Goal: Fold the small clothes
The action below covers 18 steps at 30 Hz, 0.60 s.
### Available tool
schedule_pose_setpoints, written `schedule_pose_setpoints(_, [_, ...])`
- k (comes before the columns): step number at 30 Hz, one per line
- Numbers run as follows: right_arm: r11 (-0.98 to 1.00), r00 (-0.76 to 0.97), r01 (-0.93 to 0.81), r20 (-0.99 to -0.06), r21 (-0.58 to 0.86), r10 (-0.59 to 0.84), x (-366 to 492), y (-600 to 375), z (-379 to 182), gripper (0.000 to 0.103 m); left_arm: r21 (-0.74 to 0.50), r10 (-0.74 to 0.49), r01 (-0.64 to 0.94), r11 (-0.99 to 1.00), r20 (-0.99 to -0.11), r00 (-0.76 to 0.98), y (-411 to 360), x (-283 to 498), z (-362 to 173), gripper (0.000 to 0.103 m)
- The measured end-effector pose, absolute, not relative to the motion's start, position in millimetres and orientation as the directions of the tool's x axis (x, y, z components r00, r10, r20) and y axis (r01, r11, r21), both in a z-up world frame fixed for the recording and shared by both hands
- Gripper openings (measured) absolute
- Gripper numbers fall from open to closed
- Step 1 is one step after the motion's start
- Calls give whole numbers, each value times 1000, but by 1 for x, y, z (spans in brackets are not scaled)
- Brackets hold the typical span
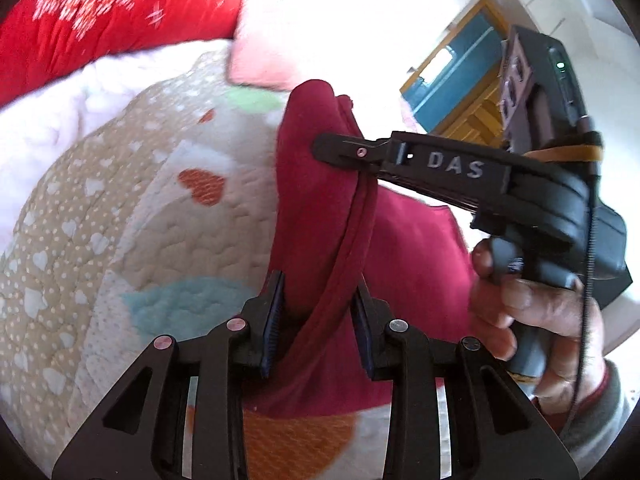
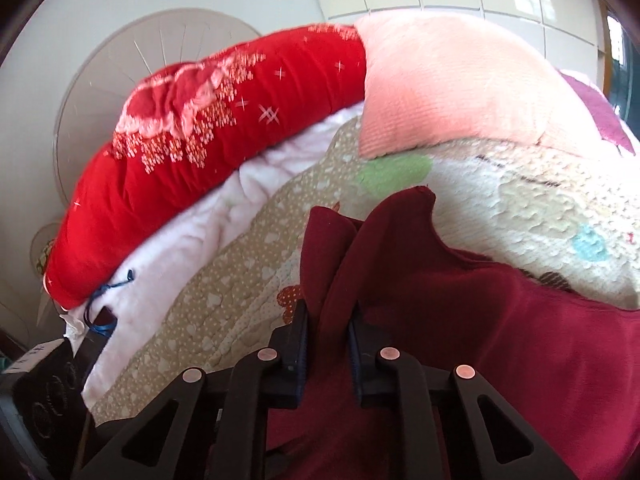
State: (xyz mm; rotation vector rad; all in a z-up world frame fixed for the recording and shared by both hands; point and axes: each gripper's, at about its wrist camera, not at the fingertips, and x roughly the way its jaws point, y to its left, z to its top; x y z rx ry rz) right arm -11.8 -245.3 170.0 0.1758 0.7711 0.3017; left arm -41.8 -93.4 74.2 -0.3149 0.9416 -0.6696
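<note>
Both grippers had the dark red garment (image 1: 320, 208) pinched. The left gripper (image 1: 318, 320) was clamped on a hemmed fold, and at two o'clock the right gripper (image 1: 340, 150) bit the same cloth. It hung lifted over the heart-print quilt (image 2: 240, 292), red pillow (image 2: 224, 120) at eleven o'clock.

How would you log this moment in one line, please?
left tool: shut on maroon garment | right tool: shut on maroon garment | garment lifted over quilt
</note>
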Motion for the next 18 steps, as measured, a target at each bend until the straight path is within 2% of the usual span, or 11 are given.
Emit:
schedule_pose_setpoints(5, [946,722,-221,-612,238,323,-41,-282,200,14,-485,-676,483,729,-620,398,-142,-67,114,30])
schedule_pose_setpoints(10, [948,778,-150,-559,280,288,-79,-365,214,13,-491,-741,591,640,-598,306,-210,-87,136,29])
schedule_pose_setpoints(14, [941,795,-67,-552,330,250,-106,-431,200,11,-464,-735,646,606,-637,232,-270,-107,122,29])
schedule_pose_setpoints(18, [935,765,55,-616,349,185,-117,-477,155,10,-456,-695,655,603,-703,150,-310,-116,87,25])
